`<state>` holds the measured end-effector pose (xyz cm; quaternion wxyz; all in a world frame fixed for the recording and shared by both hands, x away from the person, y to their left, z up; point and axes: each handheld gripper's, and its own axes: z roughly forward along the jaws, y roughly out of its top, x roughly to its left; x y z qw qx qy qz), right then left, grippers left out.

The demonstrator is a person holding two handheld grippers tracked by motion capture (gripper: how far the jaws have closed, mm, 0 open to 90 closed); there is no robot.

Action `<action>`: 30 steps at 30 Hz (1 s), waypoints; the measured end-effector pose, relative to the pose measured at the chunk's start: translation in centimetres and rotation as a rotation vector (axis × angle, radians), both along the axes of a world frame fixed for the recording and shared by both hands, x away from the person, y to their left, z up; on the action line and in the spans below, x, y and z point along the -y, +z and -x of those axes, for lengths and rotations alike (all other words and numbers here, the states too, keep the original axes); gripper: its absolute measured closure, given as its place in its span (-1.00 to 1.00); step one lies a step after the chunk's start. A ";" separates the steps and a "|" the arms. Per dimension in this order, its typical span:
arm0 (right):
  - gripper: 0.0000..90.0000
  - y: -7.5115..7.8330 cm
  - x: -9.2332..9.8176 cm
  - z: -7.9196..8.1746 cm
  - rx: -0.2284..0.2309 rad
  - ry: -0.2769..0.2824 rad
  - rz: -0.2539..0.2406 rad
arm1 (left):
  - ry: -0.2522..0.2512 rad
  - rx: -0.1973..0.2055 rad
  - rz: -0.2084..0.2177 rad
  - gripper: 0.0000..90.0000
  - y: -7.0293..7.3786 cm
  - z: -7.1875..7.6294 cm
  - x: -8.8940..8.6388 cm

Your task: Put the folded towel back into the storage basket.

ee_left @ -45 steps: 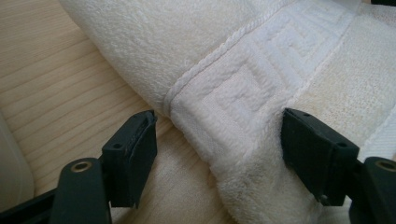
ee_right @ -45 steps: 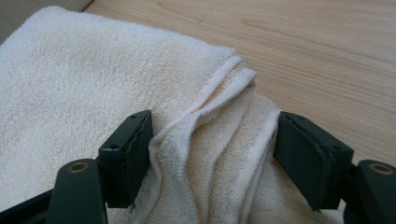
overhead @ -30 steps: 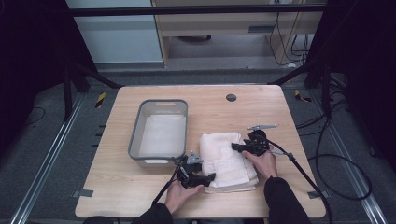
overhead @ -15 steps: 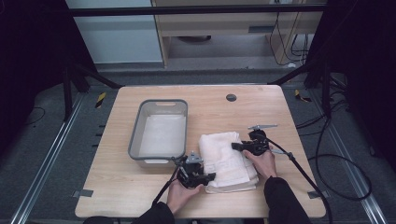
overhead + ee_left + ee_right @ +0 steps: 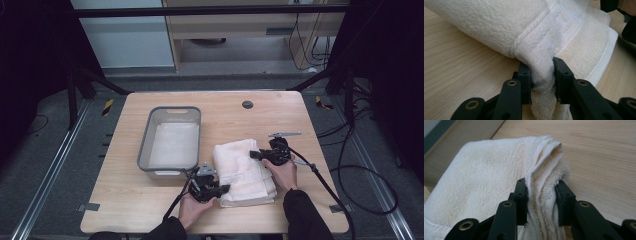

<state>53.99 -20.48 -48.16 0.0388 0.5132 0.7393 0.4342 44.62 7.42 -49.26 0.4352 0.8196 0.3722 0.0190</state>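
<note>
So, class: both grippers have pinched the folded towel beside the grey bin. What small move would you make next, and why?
Probably lift both together, level. The left gripper and right gripper each clamp a bunched fold of the towel, which lies on the table beside the bin.

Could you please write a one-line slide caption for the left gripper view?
Left gripper pinching a bunched fold of the folded white terry towel on the light wooden table.
</note>
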 end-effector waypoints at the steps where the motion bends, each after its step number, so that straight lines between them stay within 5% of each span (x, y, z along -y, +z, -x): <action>1: 0.50 0.2 0.1 0.1 0.006 0.001 0.000 | 0.000 0.005 0.003 0.56 0.1 0.1 0.0; 14: 0.50 3.4 0.8 2.2 0.101 -0.012 -0.061 | -0.022 0.076 0.033 0.57 2.7 1.0 -0.8; 30: 0.50 6.3 0.5 3.4 0.184 -0.020 -0.071 | -0.024 0.159 0.037 0.57 5.2 1.7 -1.4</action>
